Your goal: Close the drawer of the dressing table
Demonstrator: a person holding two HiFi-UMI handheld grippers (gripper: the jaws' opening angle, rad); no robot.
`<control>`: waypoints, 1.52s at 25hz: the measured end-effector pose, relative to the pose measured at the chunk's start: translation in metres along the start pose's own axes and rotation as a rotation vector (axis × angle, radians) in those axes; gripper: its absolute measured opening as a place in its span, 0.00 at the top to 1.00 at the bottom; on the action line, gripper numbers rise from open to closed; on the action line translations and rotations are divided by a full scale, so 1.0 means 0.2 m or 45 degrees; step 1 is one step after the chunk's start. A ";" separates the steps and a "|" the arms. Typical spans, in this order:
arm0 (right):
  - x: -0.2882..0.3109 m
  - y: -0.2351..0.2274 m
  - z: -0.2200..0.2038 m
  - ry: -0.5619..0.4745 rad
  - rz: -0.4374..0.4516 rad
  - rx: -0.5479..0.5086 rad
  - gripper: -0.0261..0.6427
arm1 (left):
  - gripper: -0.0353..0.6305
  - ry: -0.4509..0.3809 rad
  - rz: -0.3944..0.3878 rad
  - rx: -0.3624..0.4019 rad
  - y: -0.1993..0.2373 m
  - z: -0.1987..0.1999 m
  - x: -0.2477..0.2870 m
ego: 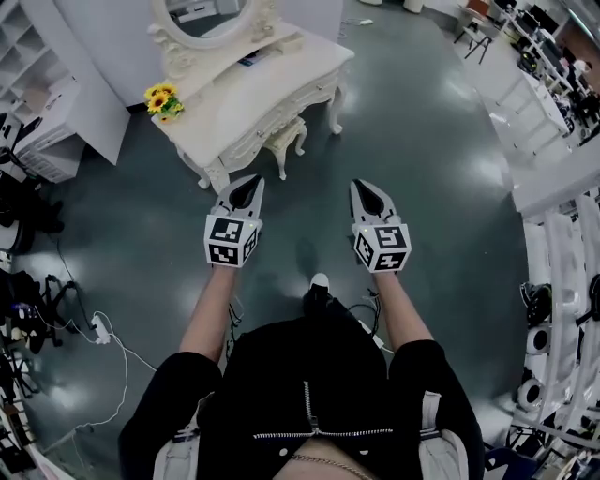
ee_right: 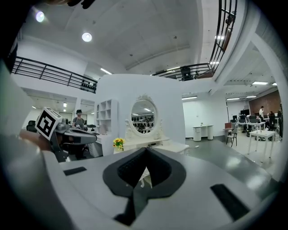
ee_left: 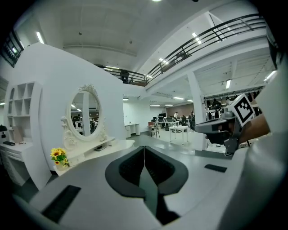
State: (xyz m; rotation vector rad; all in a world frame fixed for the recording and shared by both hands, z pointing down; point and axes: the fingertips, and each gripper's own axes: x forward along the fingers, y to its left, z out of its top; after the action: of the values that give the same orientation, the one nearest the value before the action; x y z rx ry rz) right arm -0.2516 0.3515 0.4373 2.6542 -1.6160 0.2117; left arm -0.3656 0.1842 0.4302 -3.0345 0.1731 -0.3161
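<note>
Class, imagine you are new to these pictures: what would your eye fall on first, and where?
The ornate white dressing table with its oval mirror stands at the top of the head view, sunflowers on its left corner. Below it, the left gripper and right gripper point toward it side by side, fingers together, empty.

Cream-white dressing table (ego: 262, 89), yellow sunflowers (ego: 161, 99), dk grey floor (ego: 422, 141), blk/wht square markers on L tool (ego: 251, 180), R tool (ego: 361, 185).
</note>
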 end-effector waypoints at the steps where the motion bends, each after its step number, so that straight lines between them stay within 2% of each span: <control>1: 0.06 -0.06 0.02 0.002 0.015 -0.005 0.96 | 0.91 0.001 0.012 -0.003 0.01 0.02 0.07; 9: 0.44 -0.44 0.10 0.021 0.124 -0.018 0.96 | 0.91 0.010 0.104 -0.032 0.08 0.14 0.54; 22: 0.98 -0.65 0.09 0.048 0.208 -0.005 0.96 | 0.91 0.045 0.171 -0.060 0.36 0.12 0.99; 31: 1.63 -0.75 0.12 0.082 0.229 -0.016 0.96 | 0.91 0.042 0.162 -0.076 0.80 0.12 1.47; 38: 2.24 -0.81 0.30 0.087 0.245 -0.030 0.96 | 0.91 0.021 0.177 -0.067 1.27 0.25 1.85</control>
State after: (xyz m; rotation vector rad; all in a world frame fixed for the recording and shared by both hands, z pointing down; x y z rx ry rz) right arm 0.1008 0.0258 0.4428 2.4452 -1.8388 0.2823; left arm -0.0213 -0.1079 0.4303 -3.0512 0.3971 -0.3306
